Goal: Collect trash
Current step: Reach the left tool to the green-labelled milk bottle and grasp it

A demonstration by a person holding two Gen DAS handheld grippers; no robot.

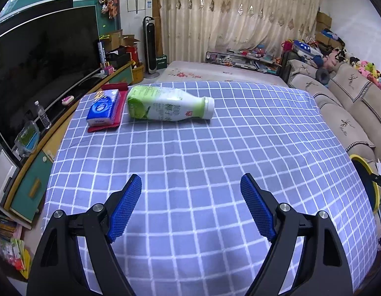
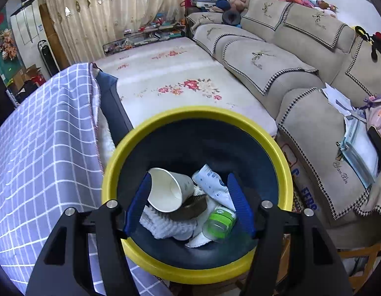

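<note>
A green and white plastic bottle (image 1: 165, 107) lies on its side at the far part of the blue checked tablecloth (image 1: 190, 160). My left gripper (image 1: 191, 182) is open and empty, well short of the bottle. My right gripper (image 2: 189, 181) is open and empty, hovering over the dark bin with a yellow rim (image 2: 276, 145). Inside the bin lie a white paper cup (image 2: 168, 190), a white wrapper (image 2: 212, 185), a small green bottle (image 2: 220, 222) and white tissue (image 2: 163, 224). The bin's rim also shows at the right edge of the left wrist view (image 1: 363, 165).
A blue tissue pack (image 1: 104, 109) rests on a red cloth (image 1: 119, 113) left of the bottle. A TV (image 1: 42, 61) and cabinet stand to the left. A beige sofa (image 2: 301, 79) and a floral-covered low table (image 2: 178, 83) lie beyond the bin.
</note>
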